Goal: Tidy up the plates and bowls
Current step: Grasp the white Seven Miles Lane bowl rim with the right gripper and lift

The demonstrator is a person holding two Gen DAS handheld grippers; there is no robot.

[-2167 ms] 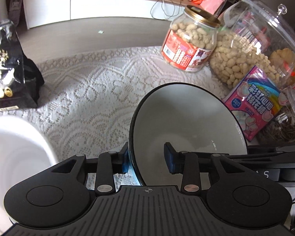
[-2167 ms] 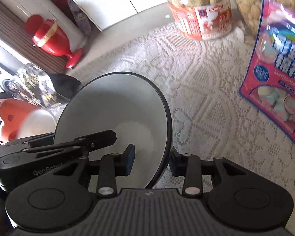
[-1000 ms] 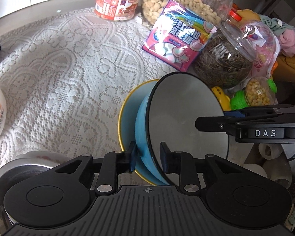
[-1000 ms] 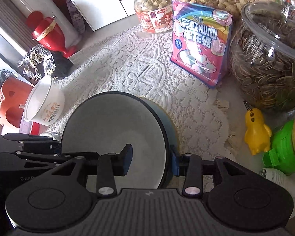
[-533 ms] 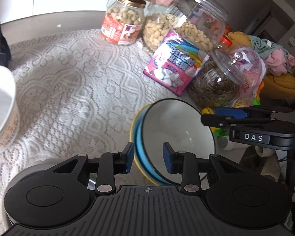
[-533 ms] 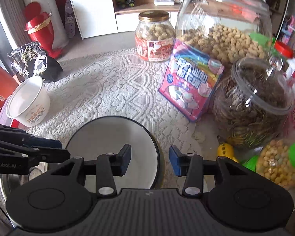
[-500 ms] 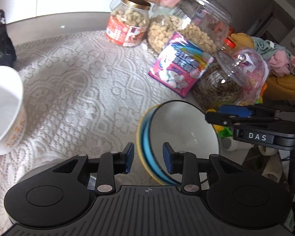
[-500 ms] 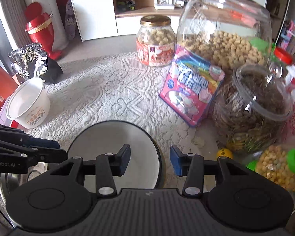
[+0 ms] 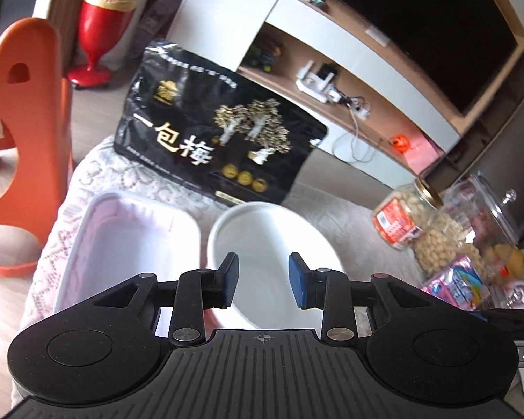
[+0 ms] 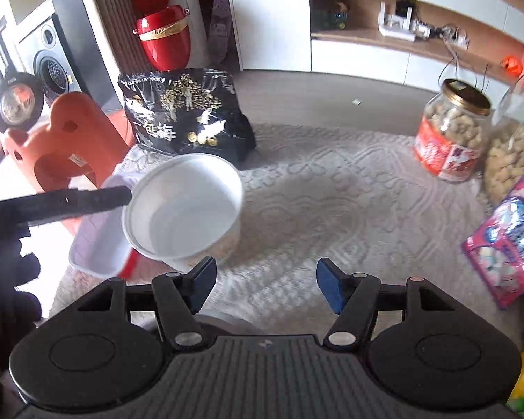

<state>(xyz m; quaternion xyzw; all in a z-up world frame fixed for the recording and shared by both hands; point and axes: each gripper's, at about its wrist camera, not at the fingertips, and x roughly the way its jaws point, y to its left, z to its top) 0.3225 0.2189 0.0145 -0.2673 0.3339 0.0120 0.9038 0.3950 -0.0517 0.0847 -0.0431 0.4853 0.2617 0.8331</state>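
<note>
A white paper bowl (image 9: pixel 272 262) stands on the lace tablecloth, seen also in the right wrist view (image 10: pixel 185 209). My left gripper (image 9: pixel 262 279) is open, with its fingers hovering over the bowl's near rim. In the right wrist view the left gripper's finger (image 10: pixel 87 199) reaches the bowl's left rim. A white rectangular tray (image 9: pixel 122 248) lies just left of the bowl. My right gripper (image 10: pixel 263 286) is wide open and empty above the cloth, right of the bowl. The rim of a metal bowl (image 10: pixel 227 323) shows just under it.
A black snack bag (image 9: pixel 213 139) stands behind the bowl and tray. An orange stool (image 9: pixel 21 139) is off the table's left edge. A peanut jar (image 10: pixel 450 132), a larger jar (image 10: pixel 513 153) and a pink marshmallow bag (image 10: pixel 506 244) stand at the right.
Both grippers have let go of the black-rimmed bowl, left nested in the blue and yellow bowls, and swung left. The left gripper now sits over the white paper bowl; the right opened wider.
</note>
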